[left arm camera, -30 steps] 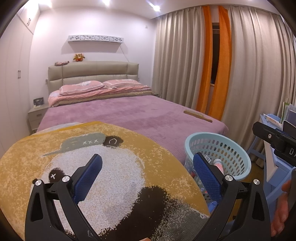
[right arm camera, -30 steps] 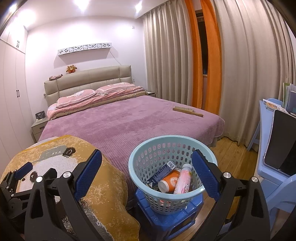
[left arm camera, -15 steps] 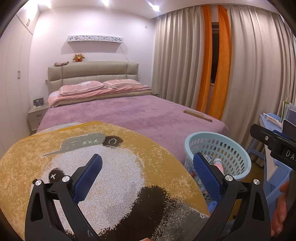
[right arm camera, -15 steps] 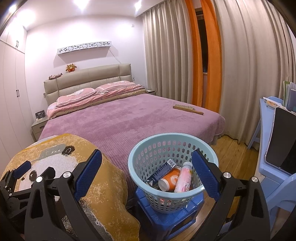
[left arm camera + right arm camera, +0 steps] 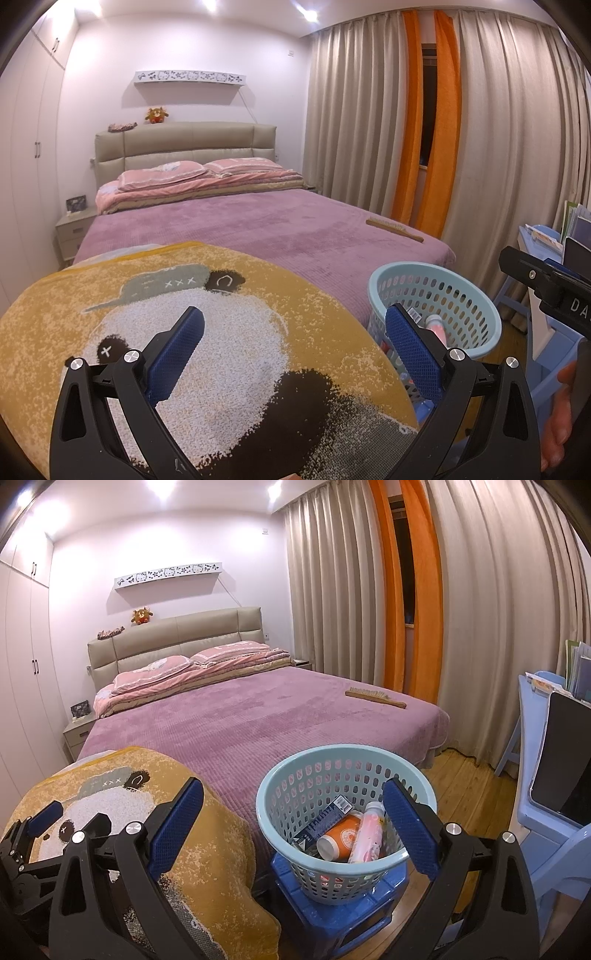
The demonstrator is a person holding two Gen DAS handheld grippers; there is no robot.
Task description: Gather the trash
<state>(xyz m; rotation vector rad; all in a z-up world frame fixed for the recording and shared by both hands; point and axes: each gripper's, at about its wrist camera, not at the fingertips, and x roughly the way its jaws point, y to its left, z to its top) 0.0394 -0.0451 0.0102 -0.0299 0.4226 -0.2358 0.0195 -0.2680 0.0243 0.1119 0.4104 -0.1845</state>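
A light-blue perforated basket (image 5: 295, 786) stands on a blue stool (image 5: 340, 919) beside the bed foot. Inside lie an orange can (image 5: 338, 840), a pink bottle (image 5: 367, 832) and a dark wrapper (image 5: 325, 818). My right gripper (image 5: 291, 823) hangs open just above and in front of the basket, holding nothing. My left gripper (image 5: 293, 350) is open over the yellow panda blanket (image 5: 184, 314), nothing between its blue pads; the basket (image 5: 458, 295) sits to its right. The left gripper (image 5: 40, 819) also shows at the right wrist view's lower left.
A purple bed (image 5: 258, 716) fills the middle, with a wooden brush (image 5: 375, 698) near its far right edge. Curtains (image 5: 480, 609) line the right wall. A blue desk and chair (image 5: 546, 812) with a dark tablet stand right. Wooden floor (image 5: 465, 775) lies beyond the basket.
The right gripper has risen slightly and drifted a little, so the basket sits lower in its view. The left gripper has hardly moved.
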